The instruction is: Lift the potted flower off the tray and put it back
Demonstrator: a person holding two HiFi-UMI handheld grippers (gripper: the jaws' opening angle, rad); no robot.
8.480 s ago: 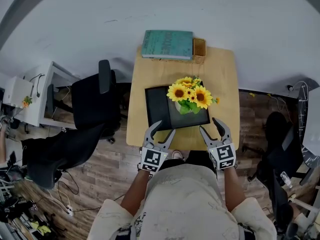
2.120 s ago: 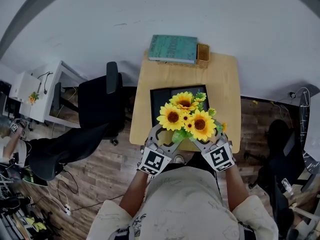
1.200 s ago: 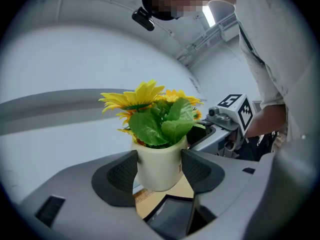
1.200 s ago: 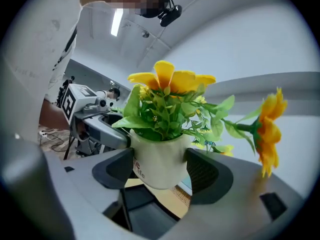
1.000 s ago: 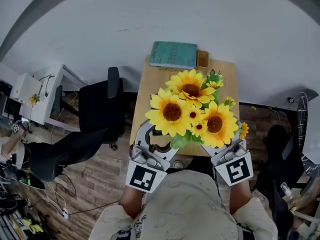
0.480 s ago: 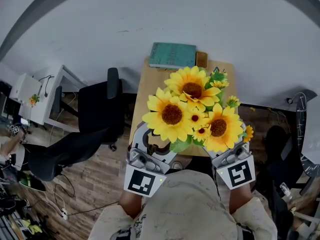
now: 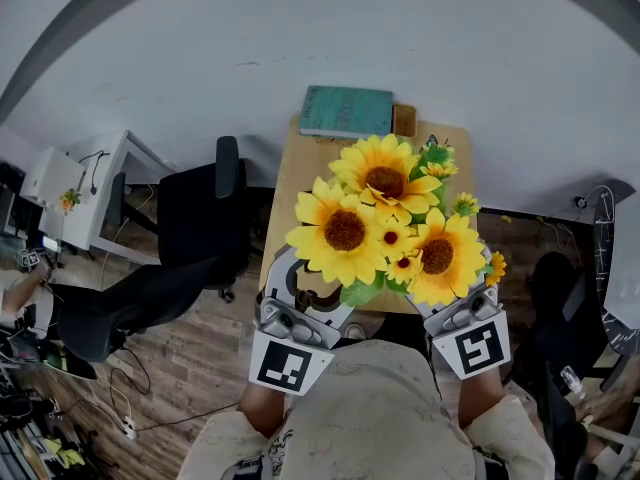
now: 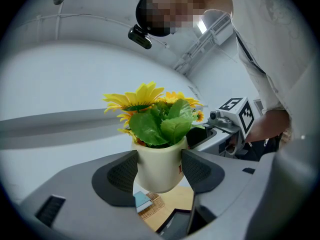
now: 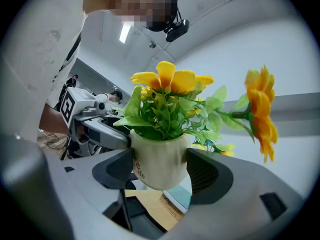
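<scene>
The potted flower, sunflowers in a cream pot, hangs high above the table, close under the head camera. My left gripper and right gripper each clasp the pot from opposite sides. In the left gripper view both pads press the cream pot, and the right gripper shows behind it. The right gripper view shows its pads squeezing the same pot. The black tray lies far below on the wooden table, mostly hidden by the blooms in the head view.
A teal book and a small wicker basket sit at the table's far edge. A black office chair stands left of the table, and a white desk stands further left. Wood floor surrounds the table.
The pot stood on the tray with both grippers open beside it; both have since shut on it and raised it toward the camera. Over the last half second it has barely moved.
</scene>
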